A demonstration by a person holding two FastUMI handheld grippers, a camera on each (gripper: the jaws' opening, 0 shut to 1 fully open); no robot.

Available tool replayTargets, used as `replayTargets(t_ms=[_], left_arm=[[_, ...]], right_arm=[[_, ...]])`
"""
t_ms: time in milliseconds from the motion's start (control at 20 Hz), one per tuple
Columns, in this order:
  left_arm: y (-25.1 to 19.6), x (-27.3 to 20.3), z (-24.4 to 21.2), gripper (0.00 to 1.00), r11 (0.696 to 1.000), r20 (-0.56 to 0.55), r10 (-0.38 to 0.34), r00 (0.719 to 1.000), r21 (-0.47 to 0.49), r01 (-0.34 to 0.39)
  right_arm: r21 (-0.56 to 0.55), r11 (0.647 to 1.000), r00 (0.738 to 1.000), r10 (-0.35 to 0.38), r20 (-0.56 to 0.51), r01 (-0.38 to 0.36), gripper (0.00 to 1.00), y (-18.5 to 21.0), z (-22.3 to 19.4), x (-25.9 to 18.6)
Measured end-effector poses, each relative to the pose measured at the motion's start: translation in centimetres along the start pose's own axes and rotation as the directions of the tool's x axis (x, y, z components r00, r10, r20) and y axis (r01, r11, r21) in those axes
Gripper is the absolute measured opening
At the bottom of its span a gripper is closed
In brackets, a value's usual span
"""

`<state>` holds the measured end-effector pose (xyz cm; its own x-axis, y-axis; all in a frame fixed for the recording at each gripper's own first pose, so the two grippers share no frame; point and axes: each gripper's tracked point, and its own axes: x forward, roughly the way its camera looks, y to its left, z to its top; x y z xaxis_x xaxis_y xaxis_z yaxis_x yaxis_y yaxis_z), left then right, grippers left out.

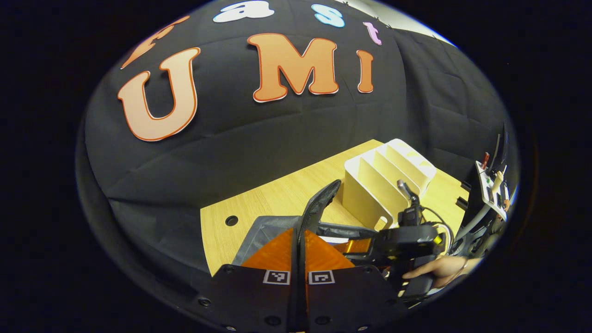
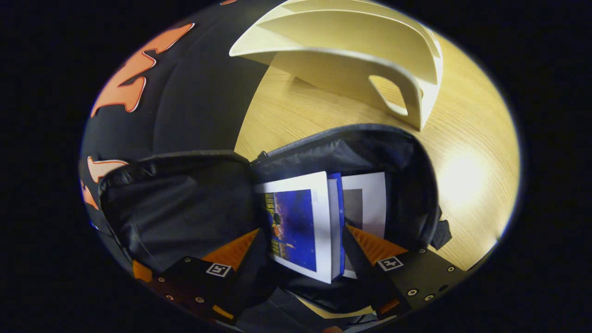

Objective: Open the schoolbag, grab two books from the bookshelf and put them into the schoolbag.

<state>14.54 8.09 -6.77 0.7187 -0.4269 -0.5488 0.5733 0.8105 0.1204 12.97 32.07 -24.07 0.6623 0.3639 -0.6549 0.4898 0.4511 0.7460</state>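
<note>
While the wooden table (image 2: 467, 152) lies bare around it, the pale shelf (image 2: 351, 51) stands just behind the bag (image 2: 185, 199), its slots showing nothing in them in either view. In the right gripper view the bag's mouth gapes wide, the dark flap (image 2: 180, 203) thrown to the left and the zip rim arching above two books. A book (image 2: 300, 226) with a blue cover and white border lies inside, partly over a second book (image 2: 367, 199) with a white cover. The right gripper (image 2: 300, 259) reaches into the opening with its fingers spread wide, one on each side of the blue book; whether either touches it I cannot tell. In the left gripper view the left gripper (image 1: 298, 259) is pinched on a thin dark edge of the bag (image 1: 319, 208), holding it upright. Beyond it a hand (image 1: 444, 270) grips the other tool (image 1: 407, 240) over the bag, in front of the shelf (image 1: 388, 180). A small round hole (image 1: 231, 220) marks the table (image 1: 263, 203) near the cloth wall.
</note>
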Motion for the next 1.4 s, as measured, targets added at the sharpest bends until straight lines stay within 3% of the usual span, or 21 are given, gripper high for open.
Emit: replayTargets(t_ms=[200, 450, 750, 850, 950, 1050, 1150, 1400], left_arm=[[-1.4, 0.4, -1.3, 0.0, 1.0, -0.039, -0.015, 0.999, -0.015, 0.015], [-4.1, 0.4, -2.7, 0.0, 0.998, -0.053, -0.028, 0.998, -0.054, 0.025], [-8.3, 0.3, -4.0, 0.12, 0.991, -0.072, -0.03, 0.997, -0.135, 0.02], [-10.1, 0.0, -4.4, 0.22, 0.984, -0.08, -0.033, 0.996, -0.178, 0.019], [-11.8, -0.1, -4.2, 0.6, 0.979, -0.076, -0.004, 0.997, -0.204, -0.012], [-13.4, 0.0, -3.7, 0.99, 0.974, -0.069, 0.047, 0.996, -0.219, -0.061], [-14.4, -0.5, -2.3, 0.99, 0.964, -0.036, 0.124, 0.992, -0.232, -0.129], [-18.1, -1.9, 3.9, 0.99, 0.933, 0.133, 0.248, 0.959, -0.298, -0.2]], right_arm=[[-0.072, 0.997, 0.999, 0.019, 0.041, -0.016, 0.98, -0.4, 3.1, -4.4], [-0.203, 0.977, 0.994, -0.044, 0.102, 0.064, 0.98, -4.3, 6.7, -9.0], [-0.349, 0.924, 0.985, -0.119, 0.126, 0.157, 0.98, -8.8, 10.3, -12.9], [-0.403, 0.898, 0.982, -0.133, 0.133, 0.176, 0.98, -9.9, 11.8, -14.1], [-0.461, 0.868, 0.982, -0.143, 0.125, 0.185, 0.98, -10.8, 13.2, -15.4], [-0.519, 0.834, 0.982, -0.14, 0.128, 0.186, 0.98, -11.4, 14.8, -17.0], [-0.594, 0.782, 0.981, -0.118, 0.155, 0.188, 0.98, -11.4, 16.7, -18.9], [-0.787, 0.572, 0.944, 0.062, 0.323, 0.232, 0.98, -7.6, 22.7, -25.8]])
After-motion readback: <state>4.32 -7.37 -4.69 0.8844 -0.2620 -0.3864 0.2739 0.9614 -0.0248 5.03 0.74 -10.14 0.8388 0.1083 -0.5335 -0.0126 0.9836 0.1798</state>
